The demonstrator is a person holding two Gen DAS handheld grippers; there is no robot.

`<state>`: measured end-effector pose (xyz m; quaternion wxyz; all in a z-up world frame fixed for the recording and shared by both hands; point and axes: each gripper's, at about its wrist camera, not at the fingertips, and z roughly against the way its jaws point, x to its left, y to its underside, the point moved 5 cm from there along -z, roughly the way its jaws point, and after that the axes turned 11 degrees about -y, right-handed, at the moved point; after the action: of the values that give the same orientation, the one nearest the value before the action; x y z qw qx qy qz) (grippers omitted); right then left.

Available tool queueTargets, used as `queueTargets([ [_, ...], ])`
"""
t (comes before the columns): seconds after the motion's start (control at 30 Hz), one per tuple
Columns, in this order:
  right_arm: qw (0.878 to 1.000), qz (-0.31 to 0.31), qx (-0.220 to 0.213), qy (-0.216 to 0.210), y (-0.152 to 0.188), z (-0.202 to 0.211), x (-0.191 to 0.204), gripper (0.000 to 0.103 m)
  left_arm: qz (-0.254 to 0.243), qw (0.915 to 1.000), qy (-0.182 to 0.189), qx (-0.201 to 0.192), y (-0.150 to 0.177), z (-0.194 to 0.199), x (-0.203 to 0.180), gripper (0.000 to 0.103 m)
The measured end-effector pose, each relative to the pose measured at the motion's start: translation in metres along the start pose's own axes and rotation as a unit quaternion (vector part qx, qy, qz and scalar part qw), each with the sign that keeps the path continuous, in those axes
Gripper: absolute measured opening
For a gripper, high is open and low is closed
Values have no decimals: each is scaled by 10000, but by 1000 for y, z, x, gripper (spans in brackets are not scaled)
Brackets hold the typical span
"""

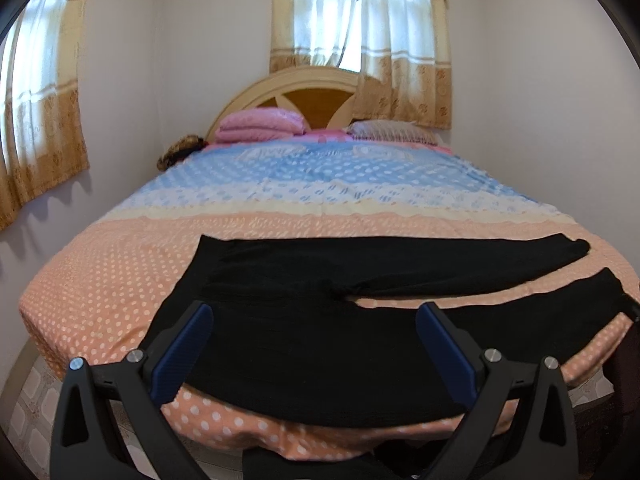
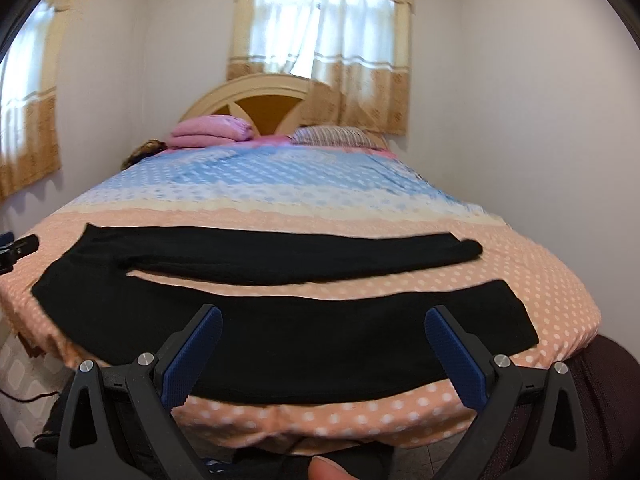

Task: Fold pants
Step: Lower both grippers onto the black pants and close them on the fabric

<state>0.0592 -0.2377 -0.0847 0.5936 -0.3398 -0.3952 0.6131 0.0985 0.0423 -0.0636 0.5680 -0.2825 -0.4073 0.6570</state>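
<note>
Black knit fabric, the pair of pants [image 1: 312, 280], is lying flat across the near end of a bed covered by a polka-dotted spread [image 1: 120, 272] that is running from peach at the foot to blue toward the pillows. The waist is sitting at the left and the two legs are stretching out to the right, parted by a narrow wedge of peach cloth; the nearer leg is lying along the bed's front edge.

The left gripper [image 1: 314, 320] is hovering with its blue-padded fingers spread wide over the waist and hip area, gripping nothing. The right gripper [image 2: 324, 324] is likewise gaping wide and empty above the middle of the nearer leg.

Only the right wrist view is showing a fingertip [image 2: 328, 468] at the bottom edge, a dark device [image 2: 18, 248] at the far left beside the bed, and the nearer leg's full cuff. The left wrist view is showing the waistband's outline more fully.

No readable writing or label is showing anywhere.

A folded pink blanket [image 1: 260, 124] is resting against the arched wooden headboard [image 1: 320, 96].
</note>
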Motion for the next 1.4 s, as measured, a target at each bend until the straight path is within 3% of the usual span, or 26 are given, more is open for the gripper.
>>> queueTargets([
  [0.13,9987,-382,253,212,6,-26,-52,102,61,9991,-264,318,-6,-59,27,103],
  [0.37,9955,-646,607,346,3,-66,-110,101,62,9945,-791,680,-19,-141,79,103],
  [0.5,9944,-677,684,442,-11,-87,-133,82,141,9908,-892,1004,-26,-184,103,103],
  [0.63,9939,-591,731,570,-26,-107,-149,73,173,9874,-848,1326,-34,-221,114,97],
  [0.93,9911,-554,966,729,-40,-147,-177,71,187,9781,-648,1970,-37,-289,113,60],
  [1.03,9898,-650,1032,742,-42,-154,-189,60,192,9774,-535,2035,-35,-299,110,55],
  [1.1,9884,-753,1055,793,-43,-158,-200,56,152,9777,-434,2047,-35,-305,108,43],
  [1.33,9801,-1235,1152,1045,-51,-173,-254,50,131,9808,-183,1937,-30,-311,109,40],
  [1.4,9769,-1394,1150,1142,-56,-176,-274,50,274,9800,-4,1972,-29,-311,114,32],
])
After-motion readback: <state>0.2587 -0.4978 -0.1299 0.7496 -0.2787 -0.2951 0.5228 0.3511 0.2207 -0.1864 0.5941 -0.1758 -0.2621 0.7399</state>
